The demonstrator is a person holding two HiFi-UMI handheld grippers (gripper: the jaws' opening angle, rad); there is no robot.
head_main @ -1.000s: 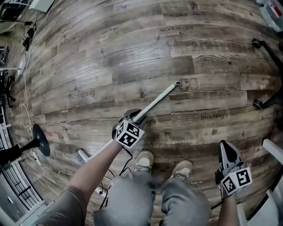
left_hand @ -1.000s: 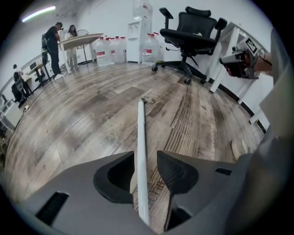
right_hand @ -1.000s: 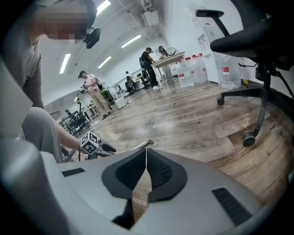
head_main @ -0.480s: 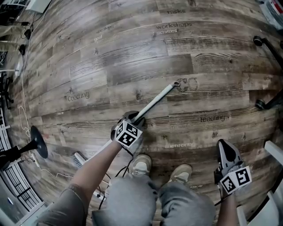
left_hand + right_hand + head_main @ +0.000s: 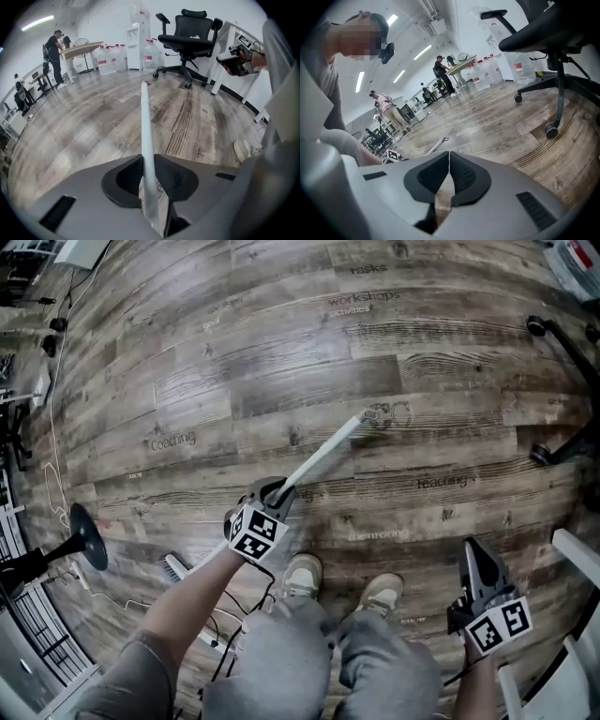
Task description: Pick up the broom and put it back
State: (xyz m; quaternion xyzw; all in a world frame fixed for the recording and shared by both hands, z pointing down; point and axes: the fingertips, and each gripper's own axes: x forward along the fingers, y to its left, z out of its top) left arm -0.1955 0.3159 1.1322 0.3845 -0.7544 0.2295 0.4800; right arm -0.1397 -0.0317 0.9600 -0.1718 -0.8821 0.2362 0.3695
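Note:
The broom lies aslant on the wooden floor, with its white handle (image 5: 323,454) running up-right from the brush head (image 5: 174,568) at the lower left. My left gripper (image 5: 274,491) is on the handle's middle. Its jaws have just been closing, and in the left gripper view both pads press on the handle (image 5: 145,122), which sticks out ahead of the gripper (image 5: 147,173). My right gripper (image 5: 478,554) hangs at the lower right, away from the broom, shut with nothing in it (image 5: 449,168). The handle's tip (image 5: 437,144) shows in the right gripper view.
My shoes (image 5: 302,576) stand just below the handle. A black office chair (image 5: 187,37) has its wheeled base at the right edge (image 5: 553,334). A black stand foot (image 5: 89,535) and cables (image 5: 56,427) are at the left. Water bottles (image 5: 112,58) and people at a table are far off.
The left gripper has closed on the handle and shifted a little to the left. The handle now looks brighter and slightly lifted. The right gripper has barely moved.

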